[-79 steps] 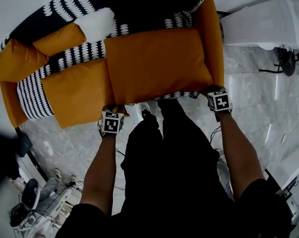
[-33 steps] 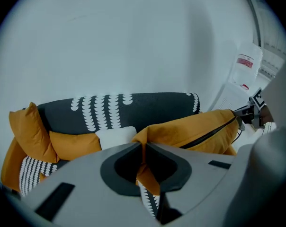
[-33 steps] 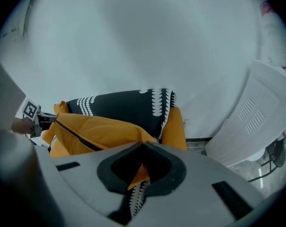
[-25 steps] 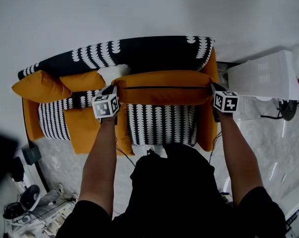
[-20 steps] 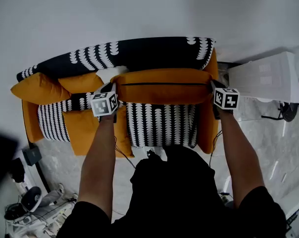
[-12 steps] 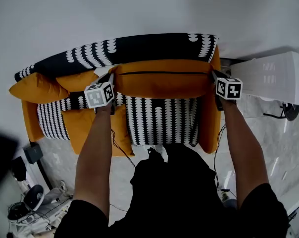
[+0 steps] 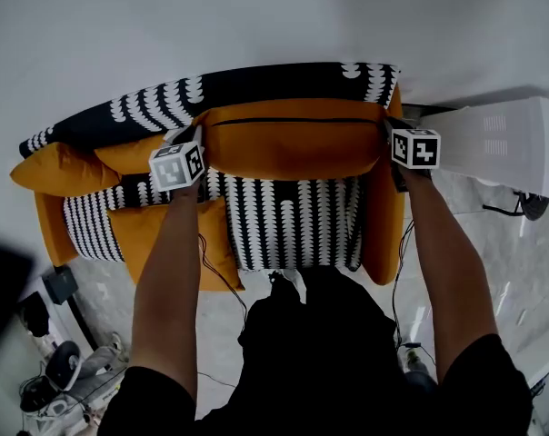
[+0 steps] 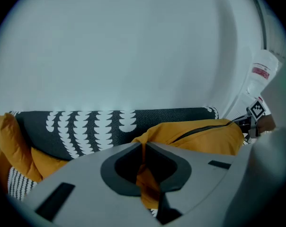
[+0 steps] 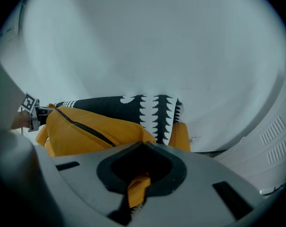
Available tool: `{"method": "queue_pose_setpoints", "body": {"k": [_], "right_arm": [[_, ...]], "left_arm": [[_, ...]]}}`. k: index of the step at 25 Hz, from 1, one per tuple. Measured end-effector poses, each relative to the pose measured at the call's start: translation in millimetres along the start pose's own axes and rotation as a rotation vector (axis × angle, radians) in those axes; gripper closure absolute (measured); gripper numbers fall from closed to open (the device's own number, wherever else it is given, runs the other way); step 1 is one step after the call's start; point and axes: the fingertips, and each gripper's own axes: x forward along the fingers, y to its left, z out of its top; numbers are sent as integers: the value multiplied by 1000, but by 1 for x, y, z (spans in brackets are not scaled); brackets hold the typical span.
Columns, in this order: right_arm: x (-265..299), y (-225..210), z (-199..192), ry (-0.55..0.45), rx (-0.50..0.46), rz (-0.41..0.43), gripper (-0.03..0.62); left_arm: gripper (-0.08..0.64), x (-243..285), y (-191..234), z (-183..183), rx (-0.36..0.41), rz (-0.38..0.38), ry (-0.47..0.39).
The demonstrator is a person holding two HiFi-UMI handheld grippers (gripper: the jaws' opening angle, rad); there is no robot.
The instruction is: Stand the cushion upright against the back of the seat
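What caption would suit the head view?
Left gripper and right gripper hold the orange cushion by its top corners before the patterned backrest.

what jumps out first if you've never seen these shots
A big orange cushion stands on edge across the right half of a black-and-white sofa, close to its back. The left gripper and right gripper each pinch one of its upper corners. Smaller orange pillows crowd the sofa's left end.

matt woven cloth cushion (image 7: 293, 143), glossy floor (image 7: 515, 271)
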Motion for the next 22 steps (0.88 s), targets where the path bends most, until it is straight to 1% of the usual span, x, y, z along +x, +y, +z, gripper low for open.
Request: {"method": "queue_pose_setpoints", "body": {"k": [3, 9, 13, 17, 22], "right_arm": [[10, -3, 2, 12, -5, 6, 549], [17, -9, 9, 34, -26, -18, 549], [20, -8, 10, 68, -48, -30, 549], [21, -7, 11, 95, -65, -44, 549], [17, -7, 17, 100, -86, -73, 549]], "left_arm": [[522, 6, 0, 5, 18, 4, 8], [520, 14, 0, 13, 36, 10, 25], [514, 4, 1, 24, 58, 12, -6], [486, -11, -1, 37, 90, -1, -56], [471, -25, -7, 48, 112, -19, -80]]}}
